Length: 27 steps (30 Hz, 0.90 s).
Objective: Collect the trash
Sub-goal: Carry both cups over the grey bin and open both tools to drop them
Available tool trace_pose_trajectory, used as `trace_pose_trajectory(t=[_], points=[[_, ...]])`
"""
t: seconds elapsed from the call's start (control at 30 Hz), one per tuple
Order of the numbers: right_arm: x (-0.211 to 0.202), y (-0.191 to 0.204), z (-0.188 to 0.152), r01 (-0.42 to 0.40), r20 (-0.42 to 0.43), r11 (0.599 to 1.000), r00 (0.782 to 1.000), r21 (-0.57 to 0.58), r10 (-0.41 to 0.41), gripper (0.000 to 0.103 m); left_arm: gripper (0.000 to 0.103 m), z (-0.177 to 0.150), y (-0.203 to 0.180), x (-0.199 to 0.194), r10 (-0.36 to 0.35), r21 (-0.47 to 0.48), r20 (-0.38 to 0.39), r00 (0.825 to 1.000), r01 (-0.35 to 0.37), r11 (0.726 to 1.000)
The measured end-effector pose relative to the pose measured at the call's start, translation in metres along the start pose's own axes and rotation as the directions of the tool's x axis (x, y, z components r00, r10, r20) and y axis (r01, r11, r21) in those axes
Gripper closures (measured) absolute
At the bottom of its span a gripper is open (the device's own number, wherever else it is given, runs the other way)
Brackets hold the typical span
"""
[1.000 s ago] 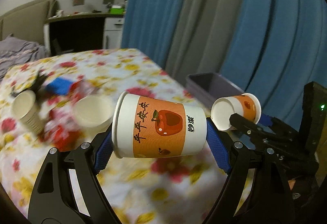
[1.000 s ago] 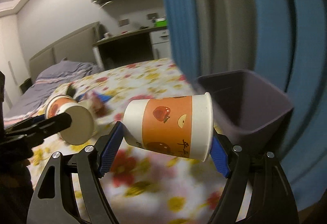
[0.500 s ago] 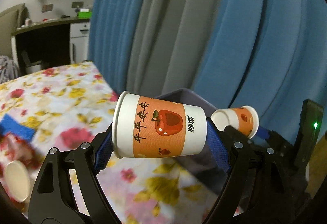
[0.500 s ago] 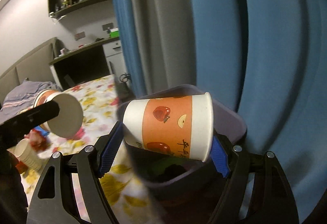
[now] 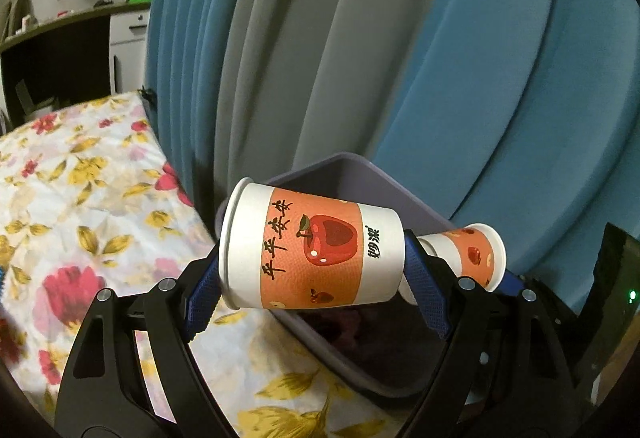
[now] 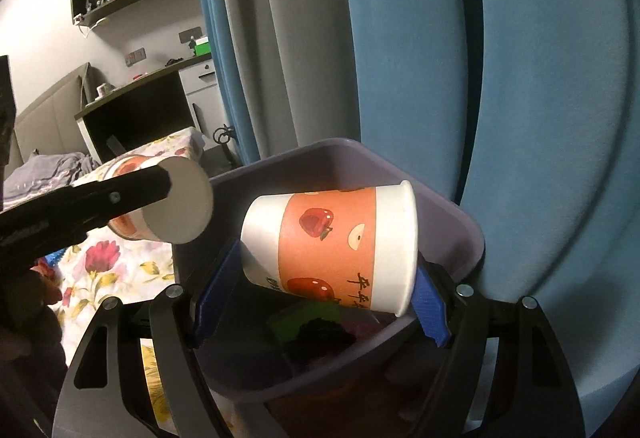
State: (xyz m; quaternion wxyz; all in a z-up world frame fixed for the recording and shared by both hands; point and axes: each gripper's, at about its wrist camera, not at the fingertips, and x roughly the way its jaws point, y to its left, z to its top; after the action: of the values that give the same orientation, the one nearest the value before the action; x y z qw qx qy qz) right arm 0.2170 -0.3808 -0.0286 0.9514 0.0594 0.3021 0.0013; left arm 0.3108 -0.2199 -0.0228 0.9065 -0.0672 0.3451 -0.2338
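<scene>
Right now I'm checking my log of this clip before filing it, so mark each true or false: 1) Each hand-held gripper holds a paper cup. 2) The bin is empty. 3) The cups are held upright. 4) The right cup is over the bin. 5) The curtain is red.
1) True: the left hand-held gripper clamps the left cup, and the right hand-held gripper clamps the right cup.
2) False: the bin already holds dark and green items.
3) False: both lie on their sides.
4) True: it hangs above the bin's opening.
5) False: the curtain is blue and grey.
</scene>
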Motion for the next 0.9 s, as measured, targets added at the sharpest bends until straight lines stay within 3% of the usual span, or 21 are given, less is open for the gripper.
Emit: trace_pose_trajectory(t=[0.6,0.9], points=[[0.015,-0.004,0.002,-0.023,-0.031,1.000,0.999,-0.002,0.023,0.027,0.022,0.005,-0.003,0.034,-0.024,-0.021,-0.053,0.998,0.023,1.000],[0.012,-0.008,0.003,-0.023,-0.020,0.999,1.000,0.028,0.024,0.020,0.012,0.007,0.005,0.012,0.009,-0.032,0.026,1.000,-0.008,0.999]])
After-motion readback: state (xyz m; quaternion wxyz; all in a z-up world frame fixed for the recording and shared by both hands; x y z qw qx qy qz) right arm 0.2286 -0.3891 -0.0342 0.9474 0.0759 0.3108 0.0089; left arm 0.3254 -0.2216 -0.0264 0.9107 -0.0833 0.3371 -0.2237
